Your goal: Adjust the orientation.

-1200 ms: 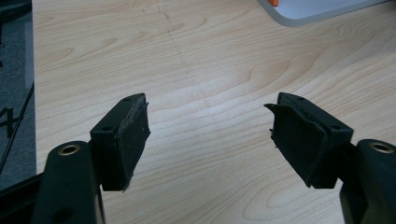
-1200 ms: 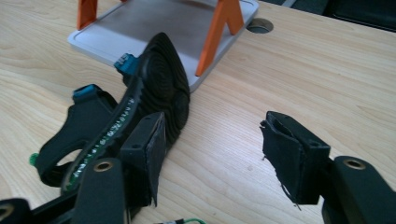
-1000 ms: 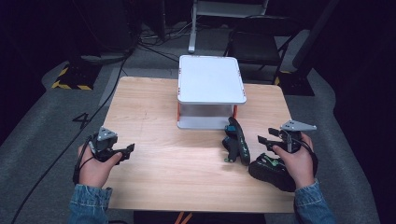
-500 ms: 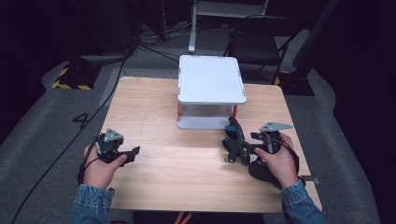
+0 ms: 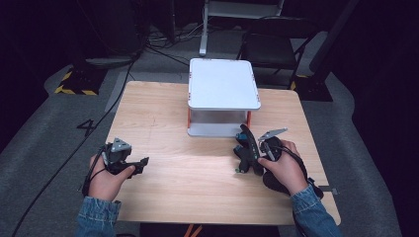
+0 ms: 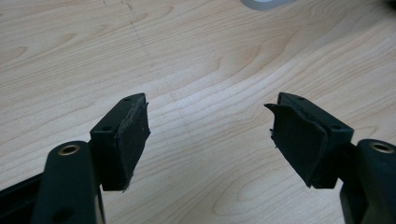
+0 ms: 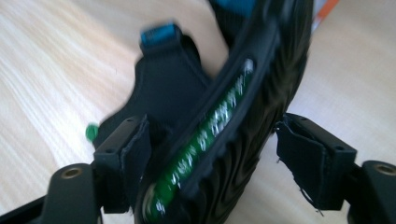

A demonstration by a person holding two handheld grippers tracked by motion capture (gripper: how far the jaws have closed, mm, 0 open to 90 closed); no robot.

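Note:
A black sandal [image 5: 245, 146] with blue strap tabs stands on its edge on the wooden table [image 5: 197, 173], just in front of the white stand. In the right gripper view the sandal [image 7: 243, 88] shows a ridged sole and green lettering. My right gripper [image 5: 253, 157] reaches around it from the right. Its jaws have just been opening: the sandal sits between them, against the left pad [image 7: 135, 149], with a gap to the right pad [image 7: 303, 154]. My left gripper [image 5: 144, 162] hovers open over bare wood at the left, and the left gripper view shows nothing in that gripper [image 6: 210, 135].
A white two-level stand [image 5: 222, 84] with orange posts sits at the table's far middle. A dark shape [image 5: 272, 183] lies under the right wrist. A black chair [image 5: 269, 49] and cables are on the floor beyond the table.
The right hand has moved left and slightly down, up to the sandal, so its jaws now straddle it. The left hand has barely shifted.

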